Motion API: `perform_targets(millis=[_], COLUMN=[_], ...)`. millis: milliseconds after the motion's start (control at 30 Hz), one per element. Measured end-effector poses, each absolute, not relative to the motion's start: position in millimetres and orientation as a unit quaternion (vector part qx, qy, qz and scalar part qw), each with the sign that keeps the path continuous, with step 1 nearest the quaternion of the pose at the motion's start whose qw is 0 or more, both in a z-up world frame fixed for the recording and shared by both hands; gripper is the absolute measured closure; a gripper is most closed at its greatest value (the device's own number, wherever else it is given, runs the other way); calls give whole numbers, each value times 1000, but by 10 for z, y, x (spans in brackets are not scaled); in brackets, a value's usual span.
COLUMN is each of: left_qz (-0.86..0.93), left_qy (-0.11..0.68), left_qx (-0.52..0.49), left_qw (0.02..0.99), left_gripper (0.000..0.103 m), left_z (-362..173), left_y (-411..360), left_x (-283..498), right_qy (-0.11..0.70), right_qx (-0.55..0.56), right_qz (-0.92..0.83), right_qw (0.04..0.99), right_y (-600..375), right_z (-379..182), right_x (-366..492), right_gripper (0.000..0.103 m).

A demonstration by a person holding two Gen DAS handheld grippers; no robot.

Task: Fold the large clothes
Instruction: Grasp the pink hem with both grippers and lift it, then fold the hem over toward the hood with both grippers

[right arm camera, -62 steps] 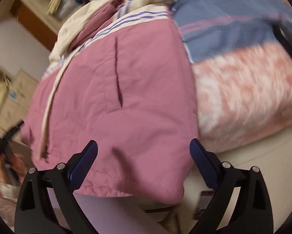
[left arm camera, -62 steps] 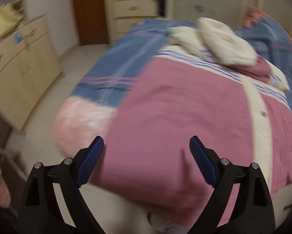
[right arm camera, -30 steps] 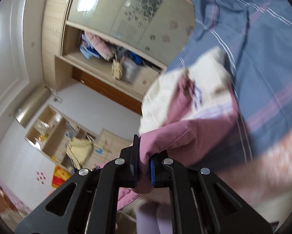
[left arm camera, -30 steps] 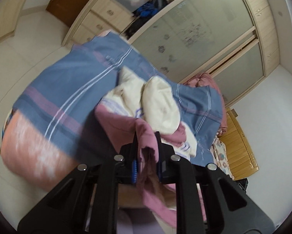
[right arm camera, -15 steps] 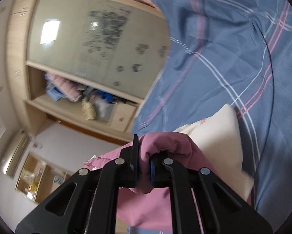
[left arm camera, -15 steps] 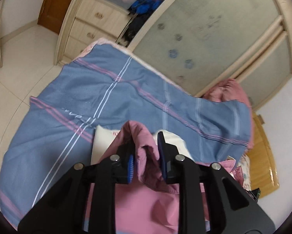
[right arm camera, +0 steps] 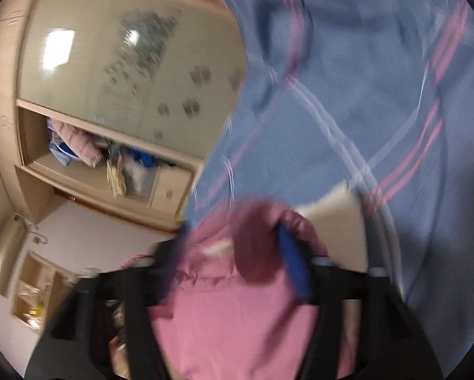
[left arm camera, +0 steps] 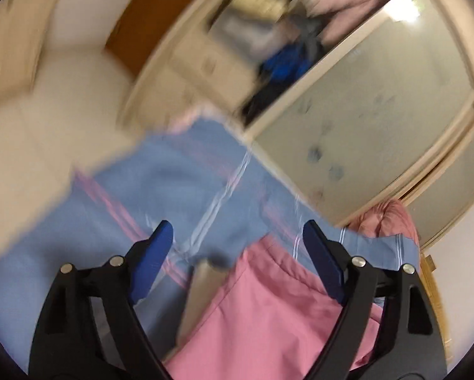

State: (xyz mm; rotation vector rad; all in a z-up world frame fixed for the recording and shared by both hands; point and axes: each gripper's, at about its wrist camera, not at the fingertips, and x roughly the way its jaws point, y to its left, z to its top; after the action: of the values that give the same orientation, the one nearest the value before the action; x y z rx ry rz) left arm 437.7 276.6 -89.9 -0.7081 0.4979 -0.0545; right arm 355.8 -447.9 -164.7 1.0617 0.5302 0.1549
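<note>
A pink jacket with cream trim (left arm camera: 268, 310) lies folded on the bed. In the left wrist view it lies below and between my left gripper's (left arm camera: 237, 255) blue pads, which stand wide apart and hold nothing. In the right wrist view the jacket's pink fold (right arm camera: 246, 247) bulges up between the pads of my right gripper (right arm camera: 233, 256), which also stand apart and are blurred by motion. A cream part of the jacket (right arm camera: 335, 218) shows just beyond the right pad.
A blue bedspread with pink and white stripes (left arm camera: 161, 190) (right arm camera: 379, 95) covers the bed. A wardrobe with frosted sliding doors (left arm camera: 363, 101) (right arm camera: 135, 63) and open shelves of clothes (right arm camera: 94, 152) stands behind. Pale floor (left arm camera: 47, 120) lies left of the bed.
Both grippers, shut on the jacket's hem half a second ago, have opened and let it drop onto the jacket's upper part. Both views are blurred by motion.
</note>
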Motion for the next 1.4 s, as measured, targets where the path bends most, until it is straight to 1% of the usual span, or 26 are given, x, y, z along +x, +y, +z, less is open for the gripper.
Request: perform_targets(millis=[33,100,167,200,267,300,333,367,400,467,567,633,667,700,800,900,933,967,1033,1133,1200,1233,1300,1333,1367,1400], left_qz=[-26,-41,-51,-67,-95,-113,-121,-120,-110,-81,-51,-7,11,26,75,128,117,106,106,122,118,112,77,47,29,14], left_qy=[236,222,222,230,262,291,311,332,341,344,355,367,374,379,388,402,421,428,418,404,402,395,362,337,319,307], left_qx=[-327,-266,-204,-162,-96,-47,-15,29,57,112,144,146,146,150,169,154,108,76,75,90,66,43,-5,-8,4,18], left_qw=[915,937,952,957,955,949,943,935,932,929,922,919,916,913,903,893,893,895,899,902,906,911,929,940,947,951], left_gripper=[19,19,21,27,42,54,64,69,74,75,74,67,67,66,57,57,56,56,55,54,55,58,58,55,53,46], left_z=[-774,-537,-472,-499,-614,-761,-888,-1054,-1180,-1438,-1680,-1796,-1833,-1864,-1960,-2094,-2162,-2206,-2229,-2257,-2163,-2081,-1822,-1639,-1532,-1452], left_y=[2724,2431,2029,1716,1199,820,592,320,165,-132,-239,-133,-88,-19,210,568,730,823,805,743,783,799,818,734,628,515], left_x=[4265,3989,3825,3785,3835,3898,3976,4057,4109,4291,4590,4897,5021,5144,5441,5615,5666,5679,5659,5601,5504,5406,5129,4956,4850,4764], right_qy=[217,171,185,206,240,261,279,307,326,353,367,371,374,380,381,371,381,398,407,393,395,400,389,362,332,306], right_qx=[478,422,372,323,229,181,160,143,131,96,36,-22,-32,-23,-4,-25,-4,54,119,90,57,49,56,76,100,122], right_qz=[36,24,45,60,56,62,72,88,99,113,112,70,46,33,-11,-124,-135,-121,-101,-119,-131,-132,-134,-136,-133,-122], right_qw=[850,890,909,922,942,946,944,937,931,924,923,926,926,924,924,920,915,908,900,908,907,906,910,919,928,936], right_y=[-4492,-4418,-4167,-3914,-3438,-3131,-2923,-2691,-2512,-2146,-1725,-1563,-1576,-1646,-1945,-2495,-2685,-2968,-3264,-3205,-3079,-3041,-3087,-3099,-3117,-3105], right_z=[-1503,-1183,-983,-878,-771,-766,-784,-859,-935,-1127,-1389,-1619,-1721,-1793,-1856,-1921,-1978,-2085,-2226,-2250,-2269,-2243,-2097,-1990,-1880,-1744], right_x=[3415,3170,3101,3102,3149,3212,3293,3403,3500,3706,4009,4282,4405,4513,4696,4725,4747,4725,4648,4605,4580,4608,4544,4417,4276,4137], right_gripper=[8,8,11,14,34,39,48,56,58,59,59,59,59,61,60,59,60,60,64,64,62,62,59,51,38,32])
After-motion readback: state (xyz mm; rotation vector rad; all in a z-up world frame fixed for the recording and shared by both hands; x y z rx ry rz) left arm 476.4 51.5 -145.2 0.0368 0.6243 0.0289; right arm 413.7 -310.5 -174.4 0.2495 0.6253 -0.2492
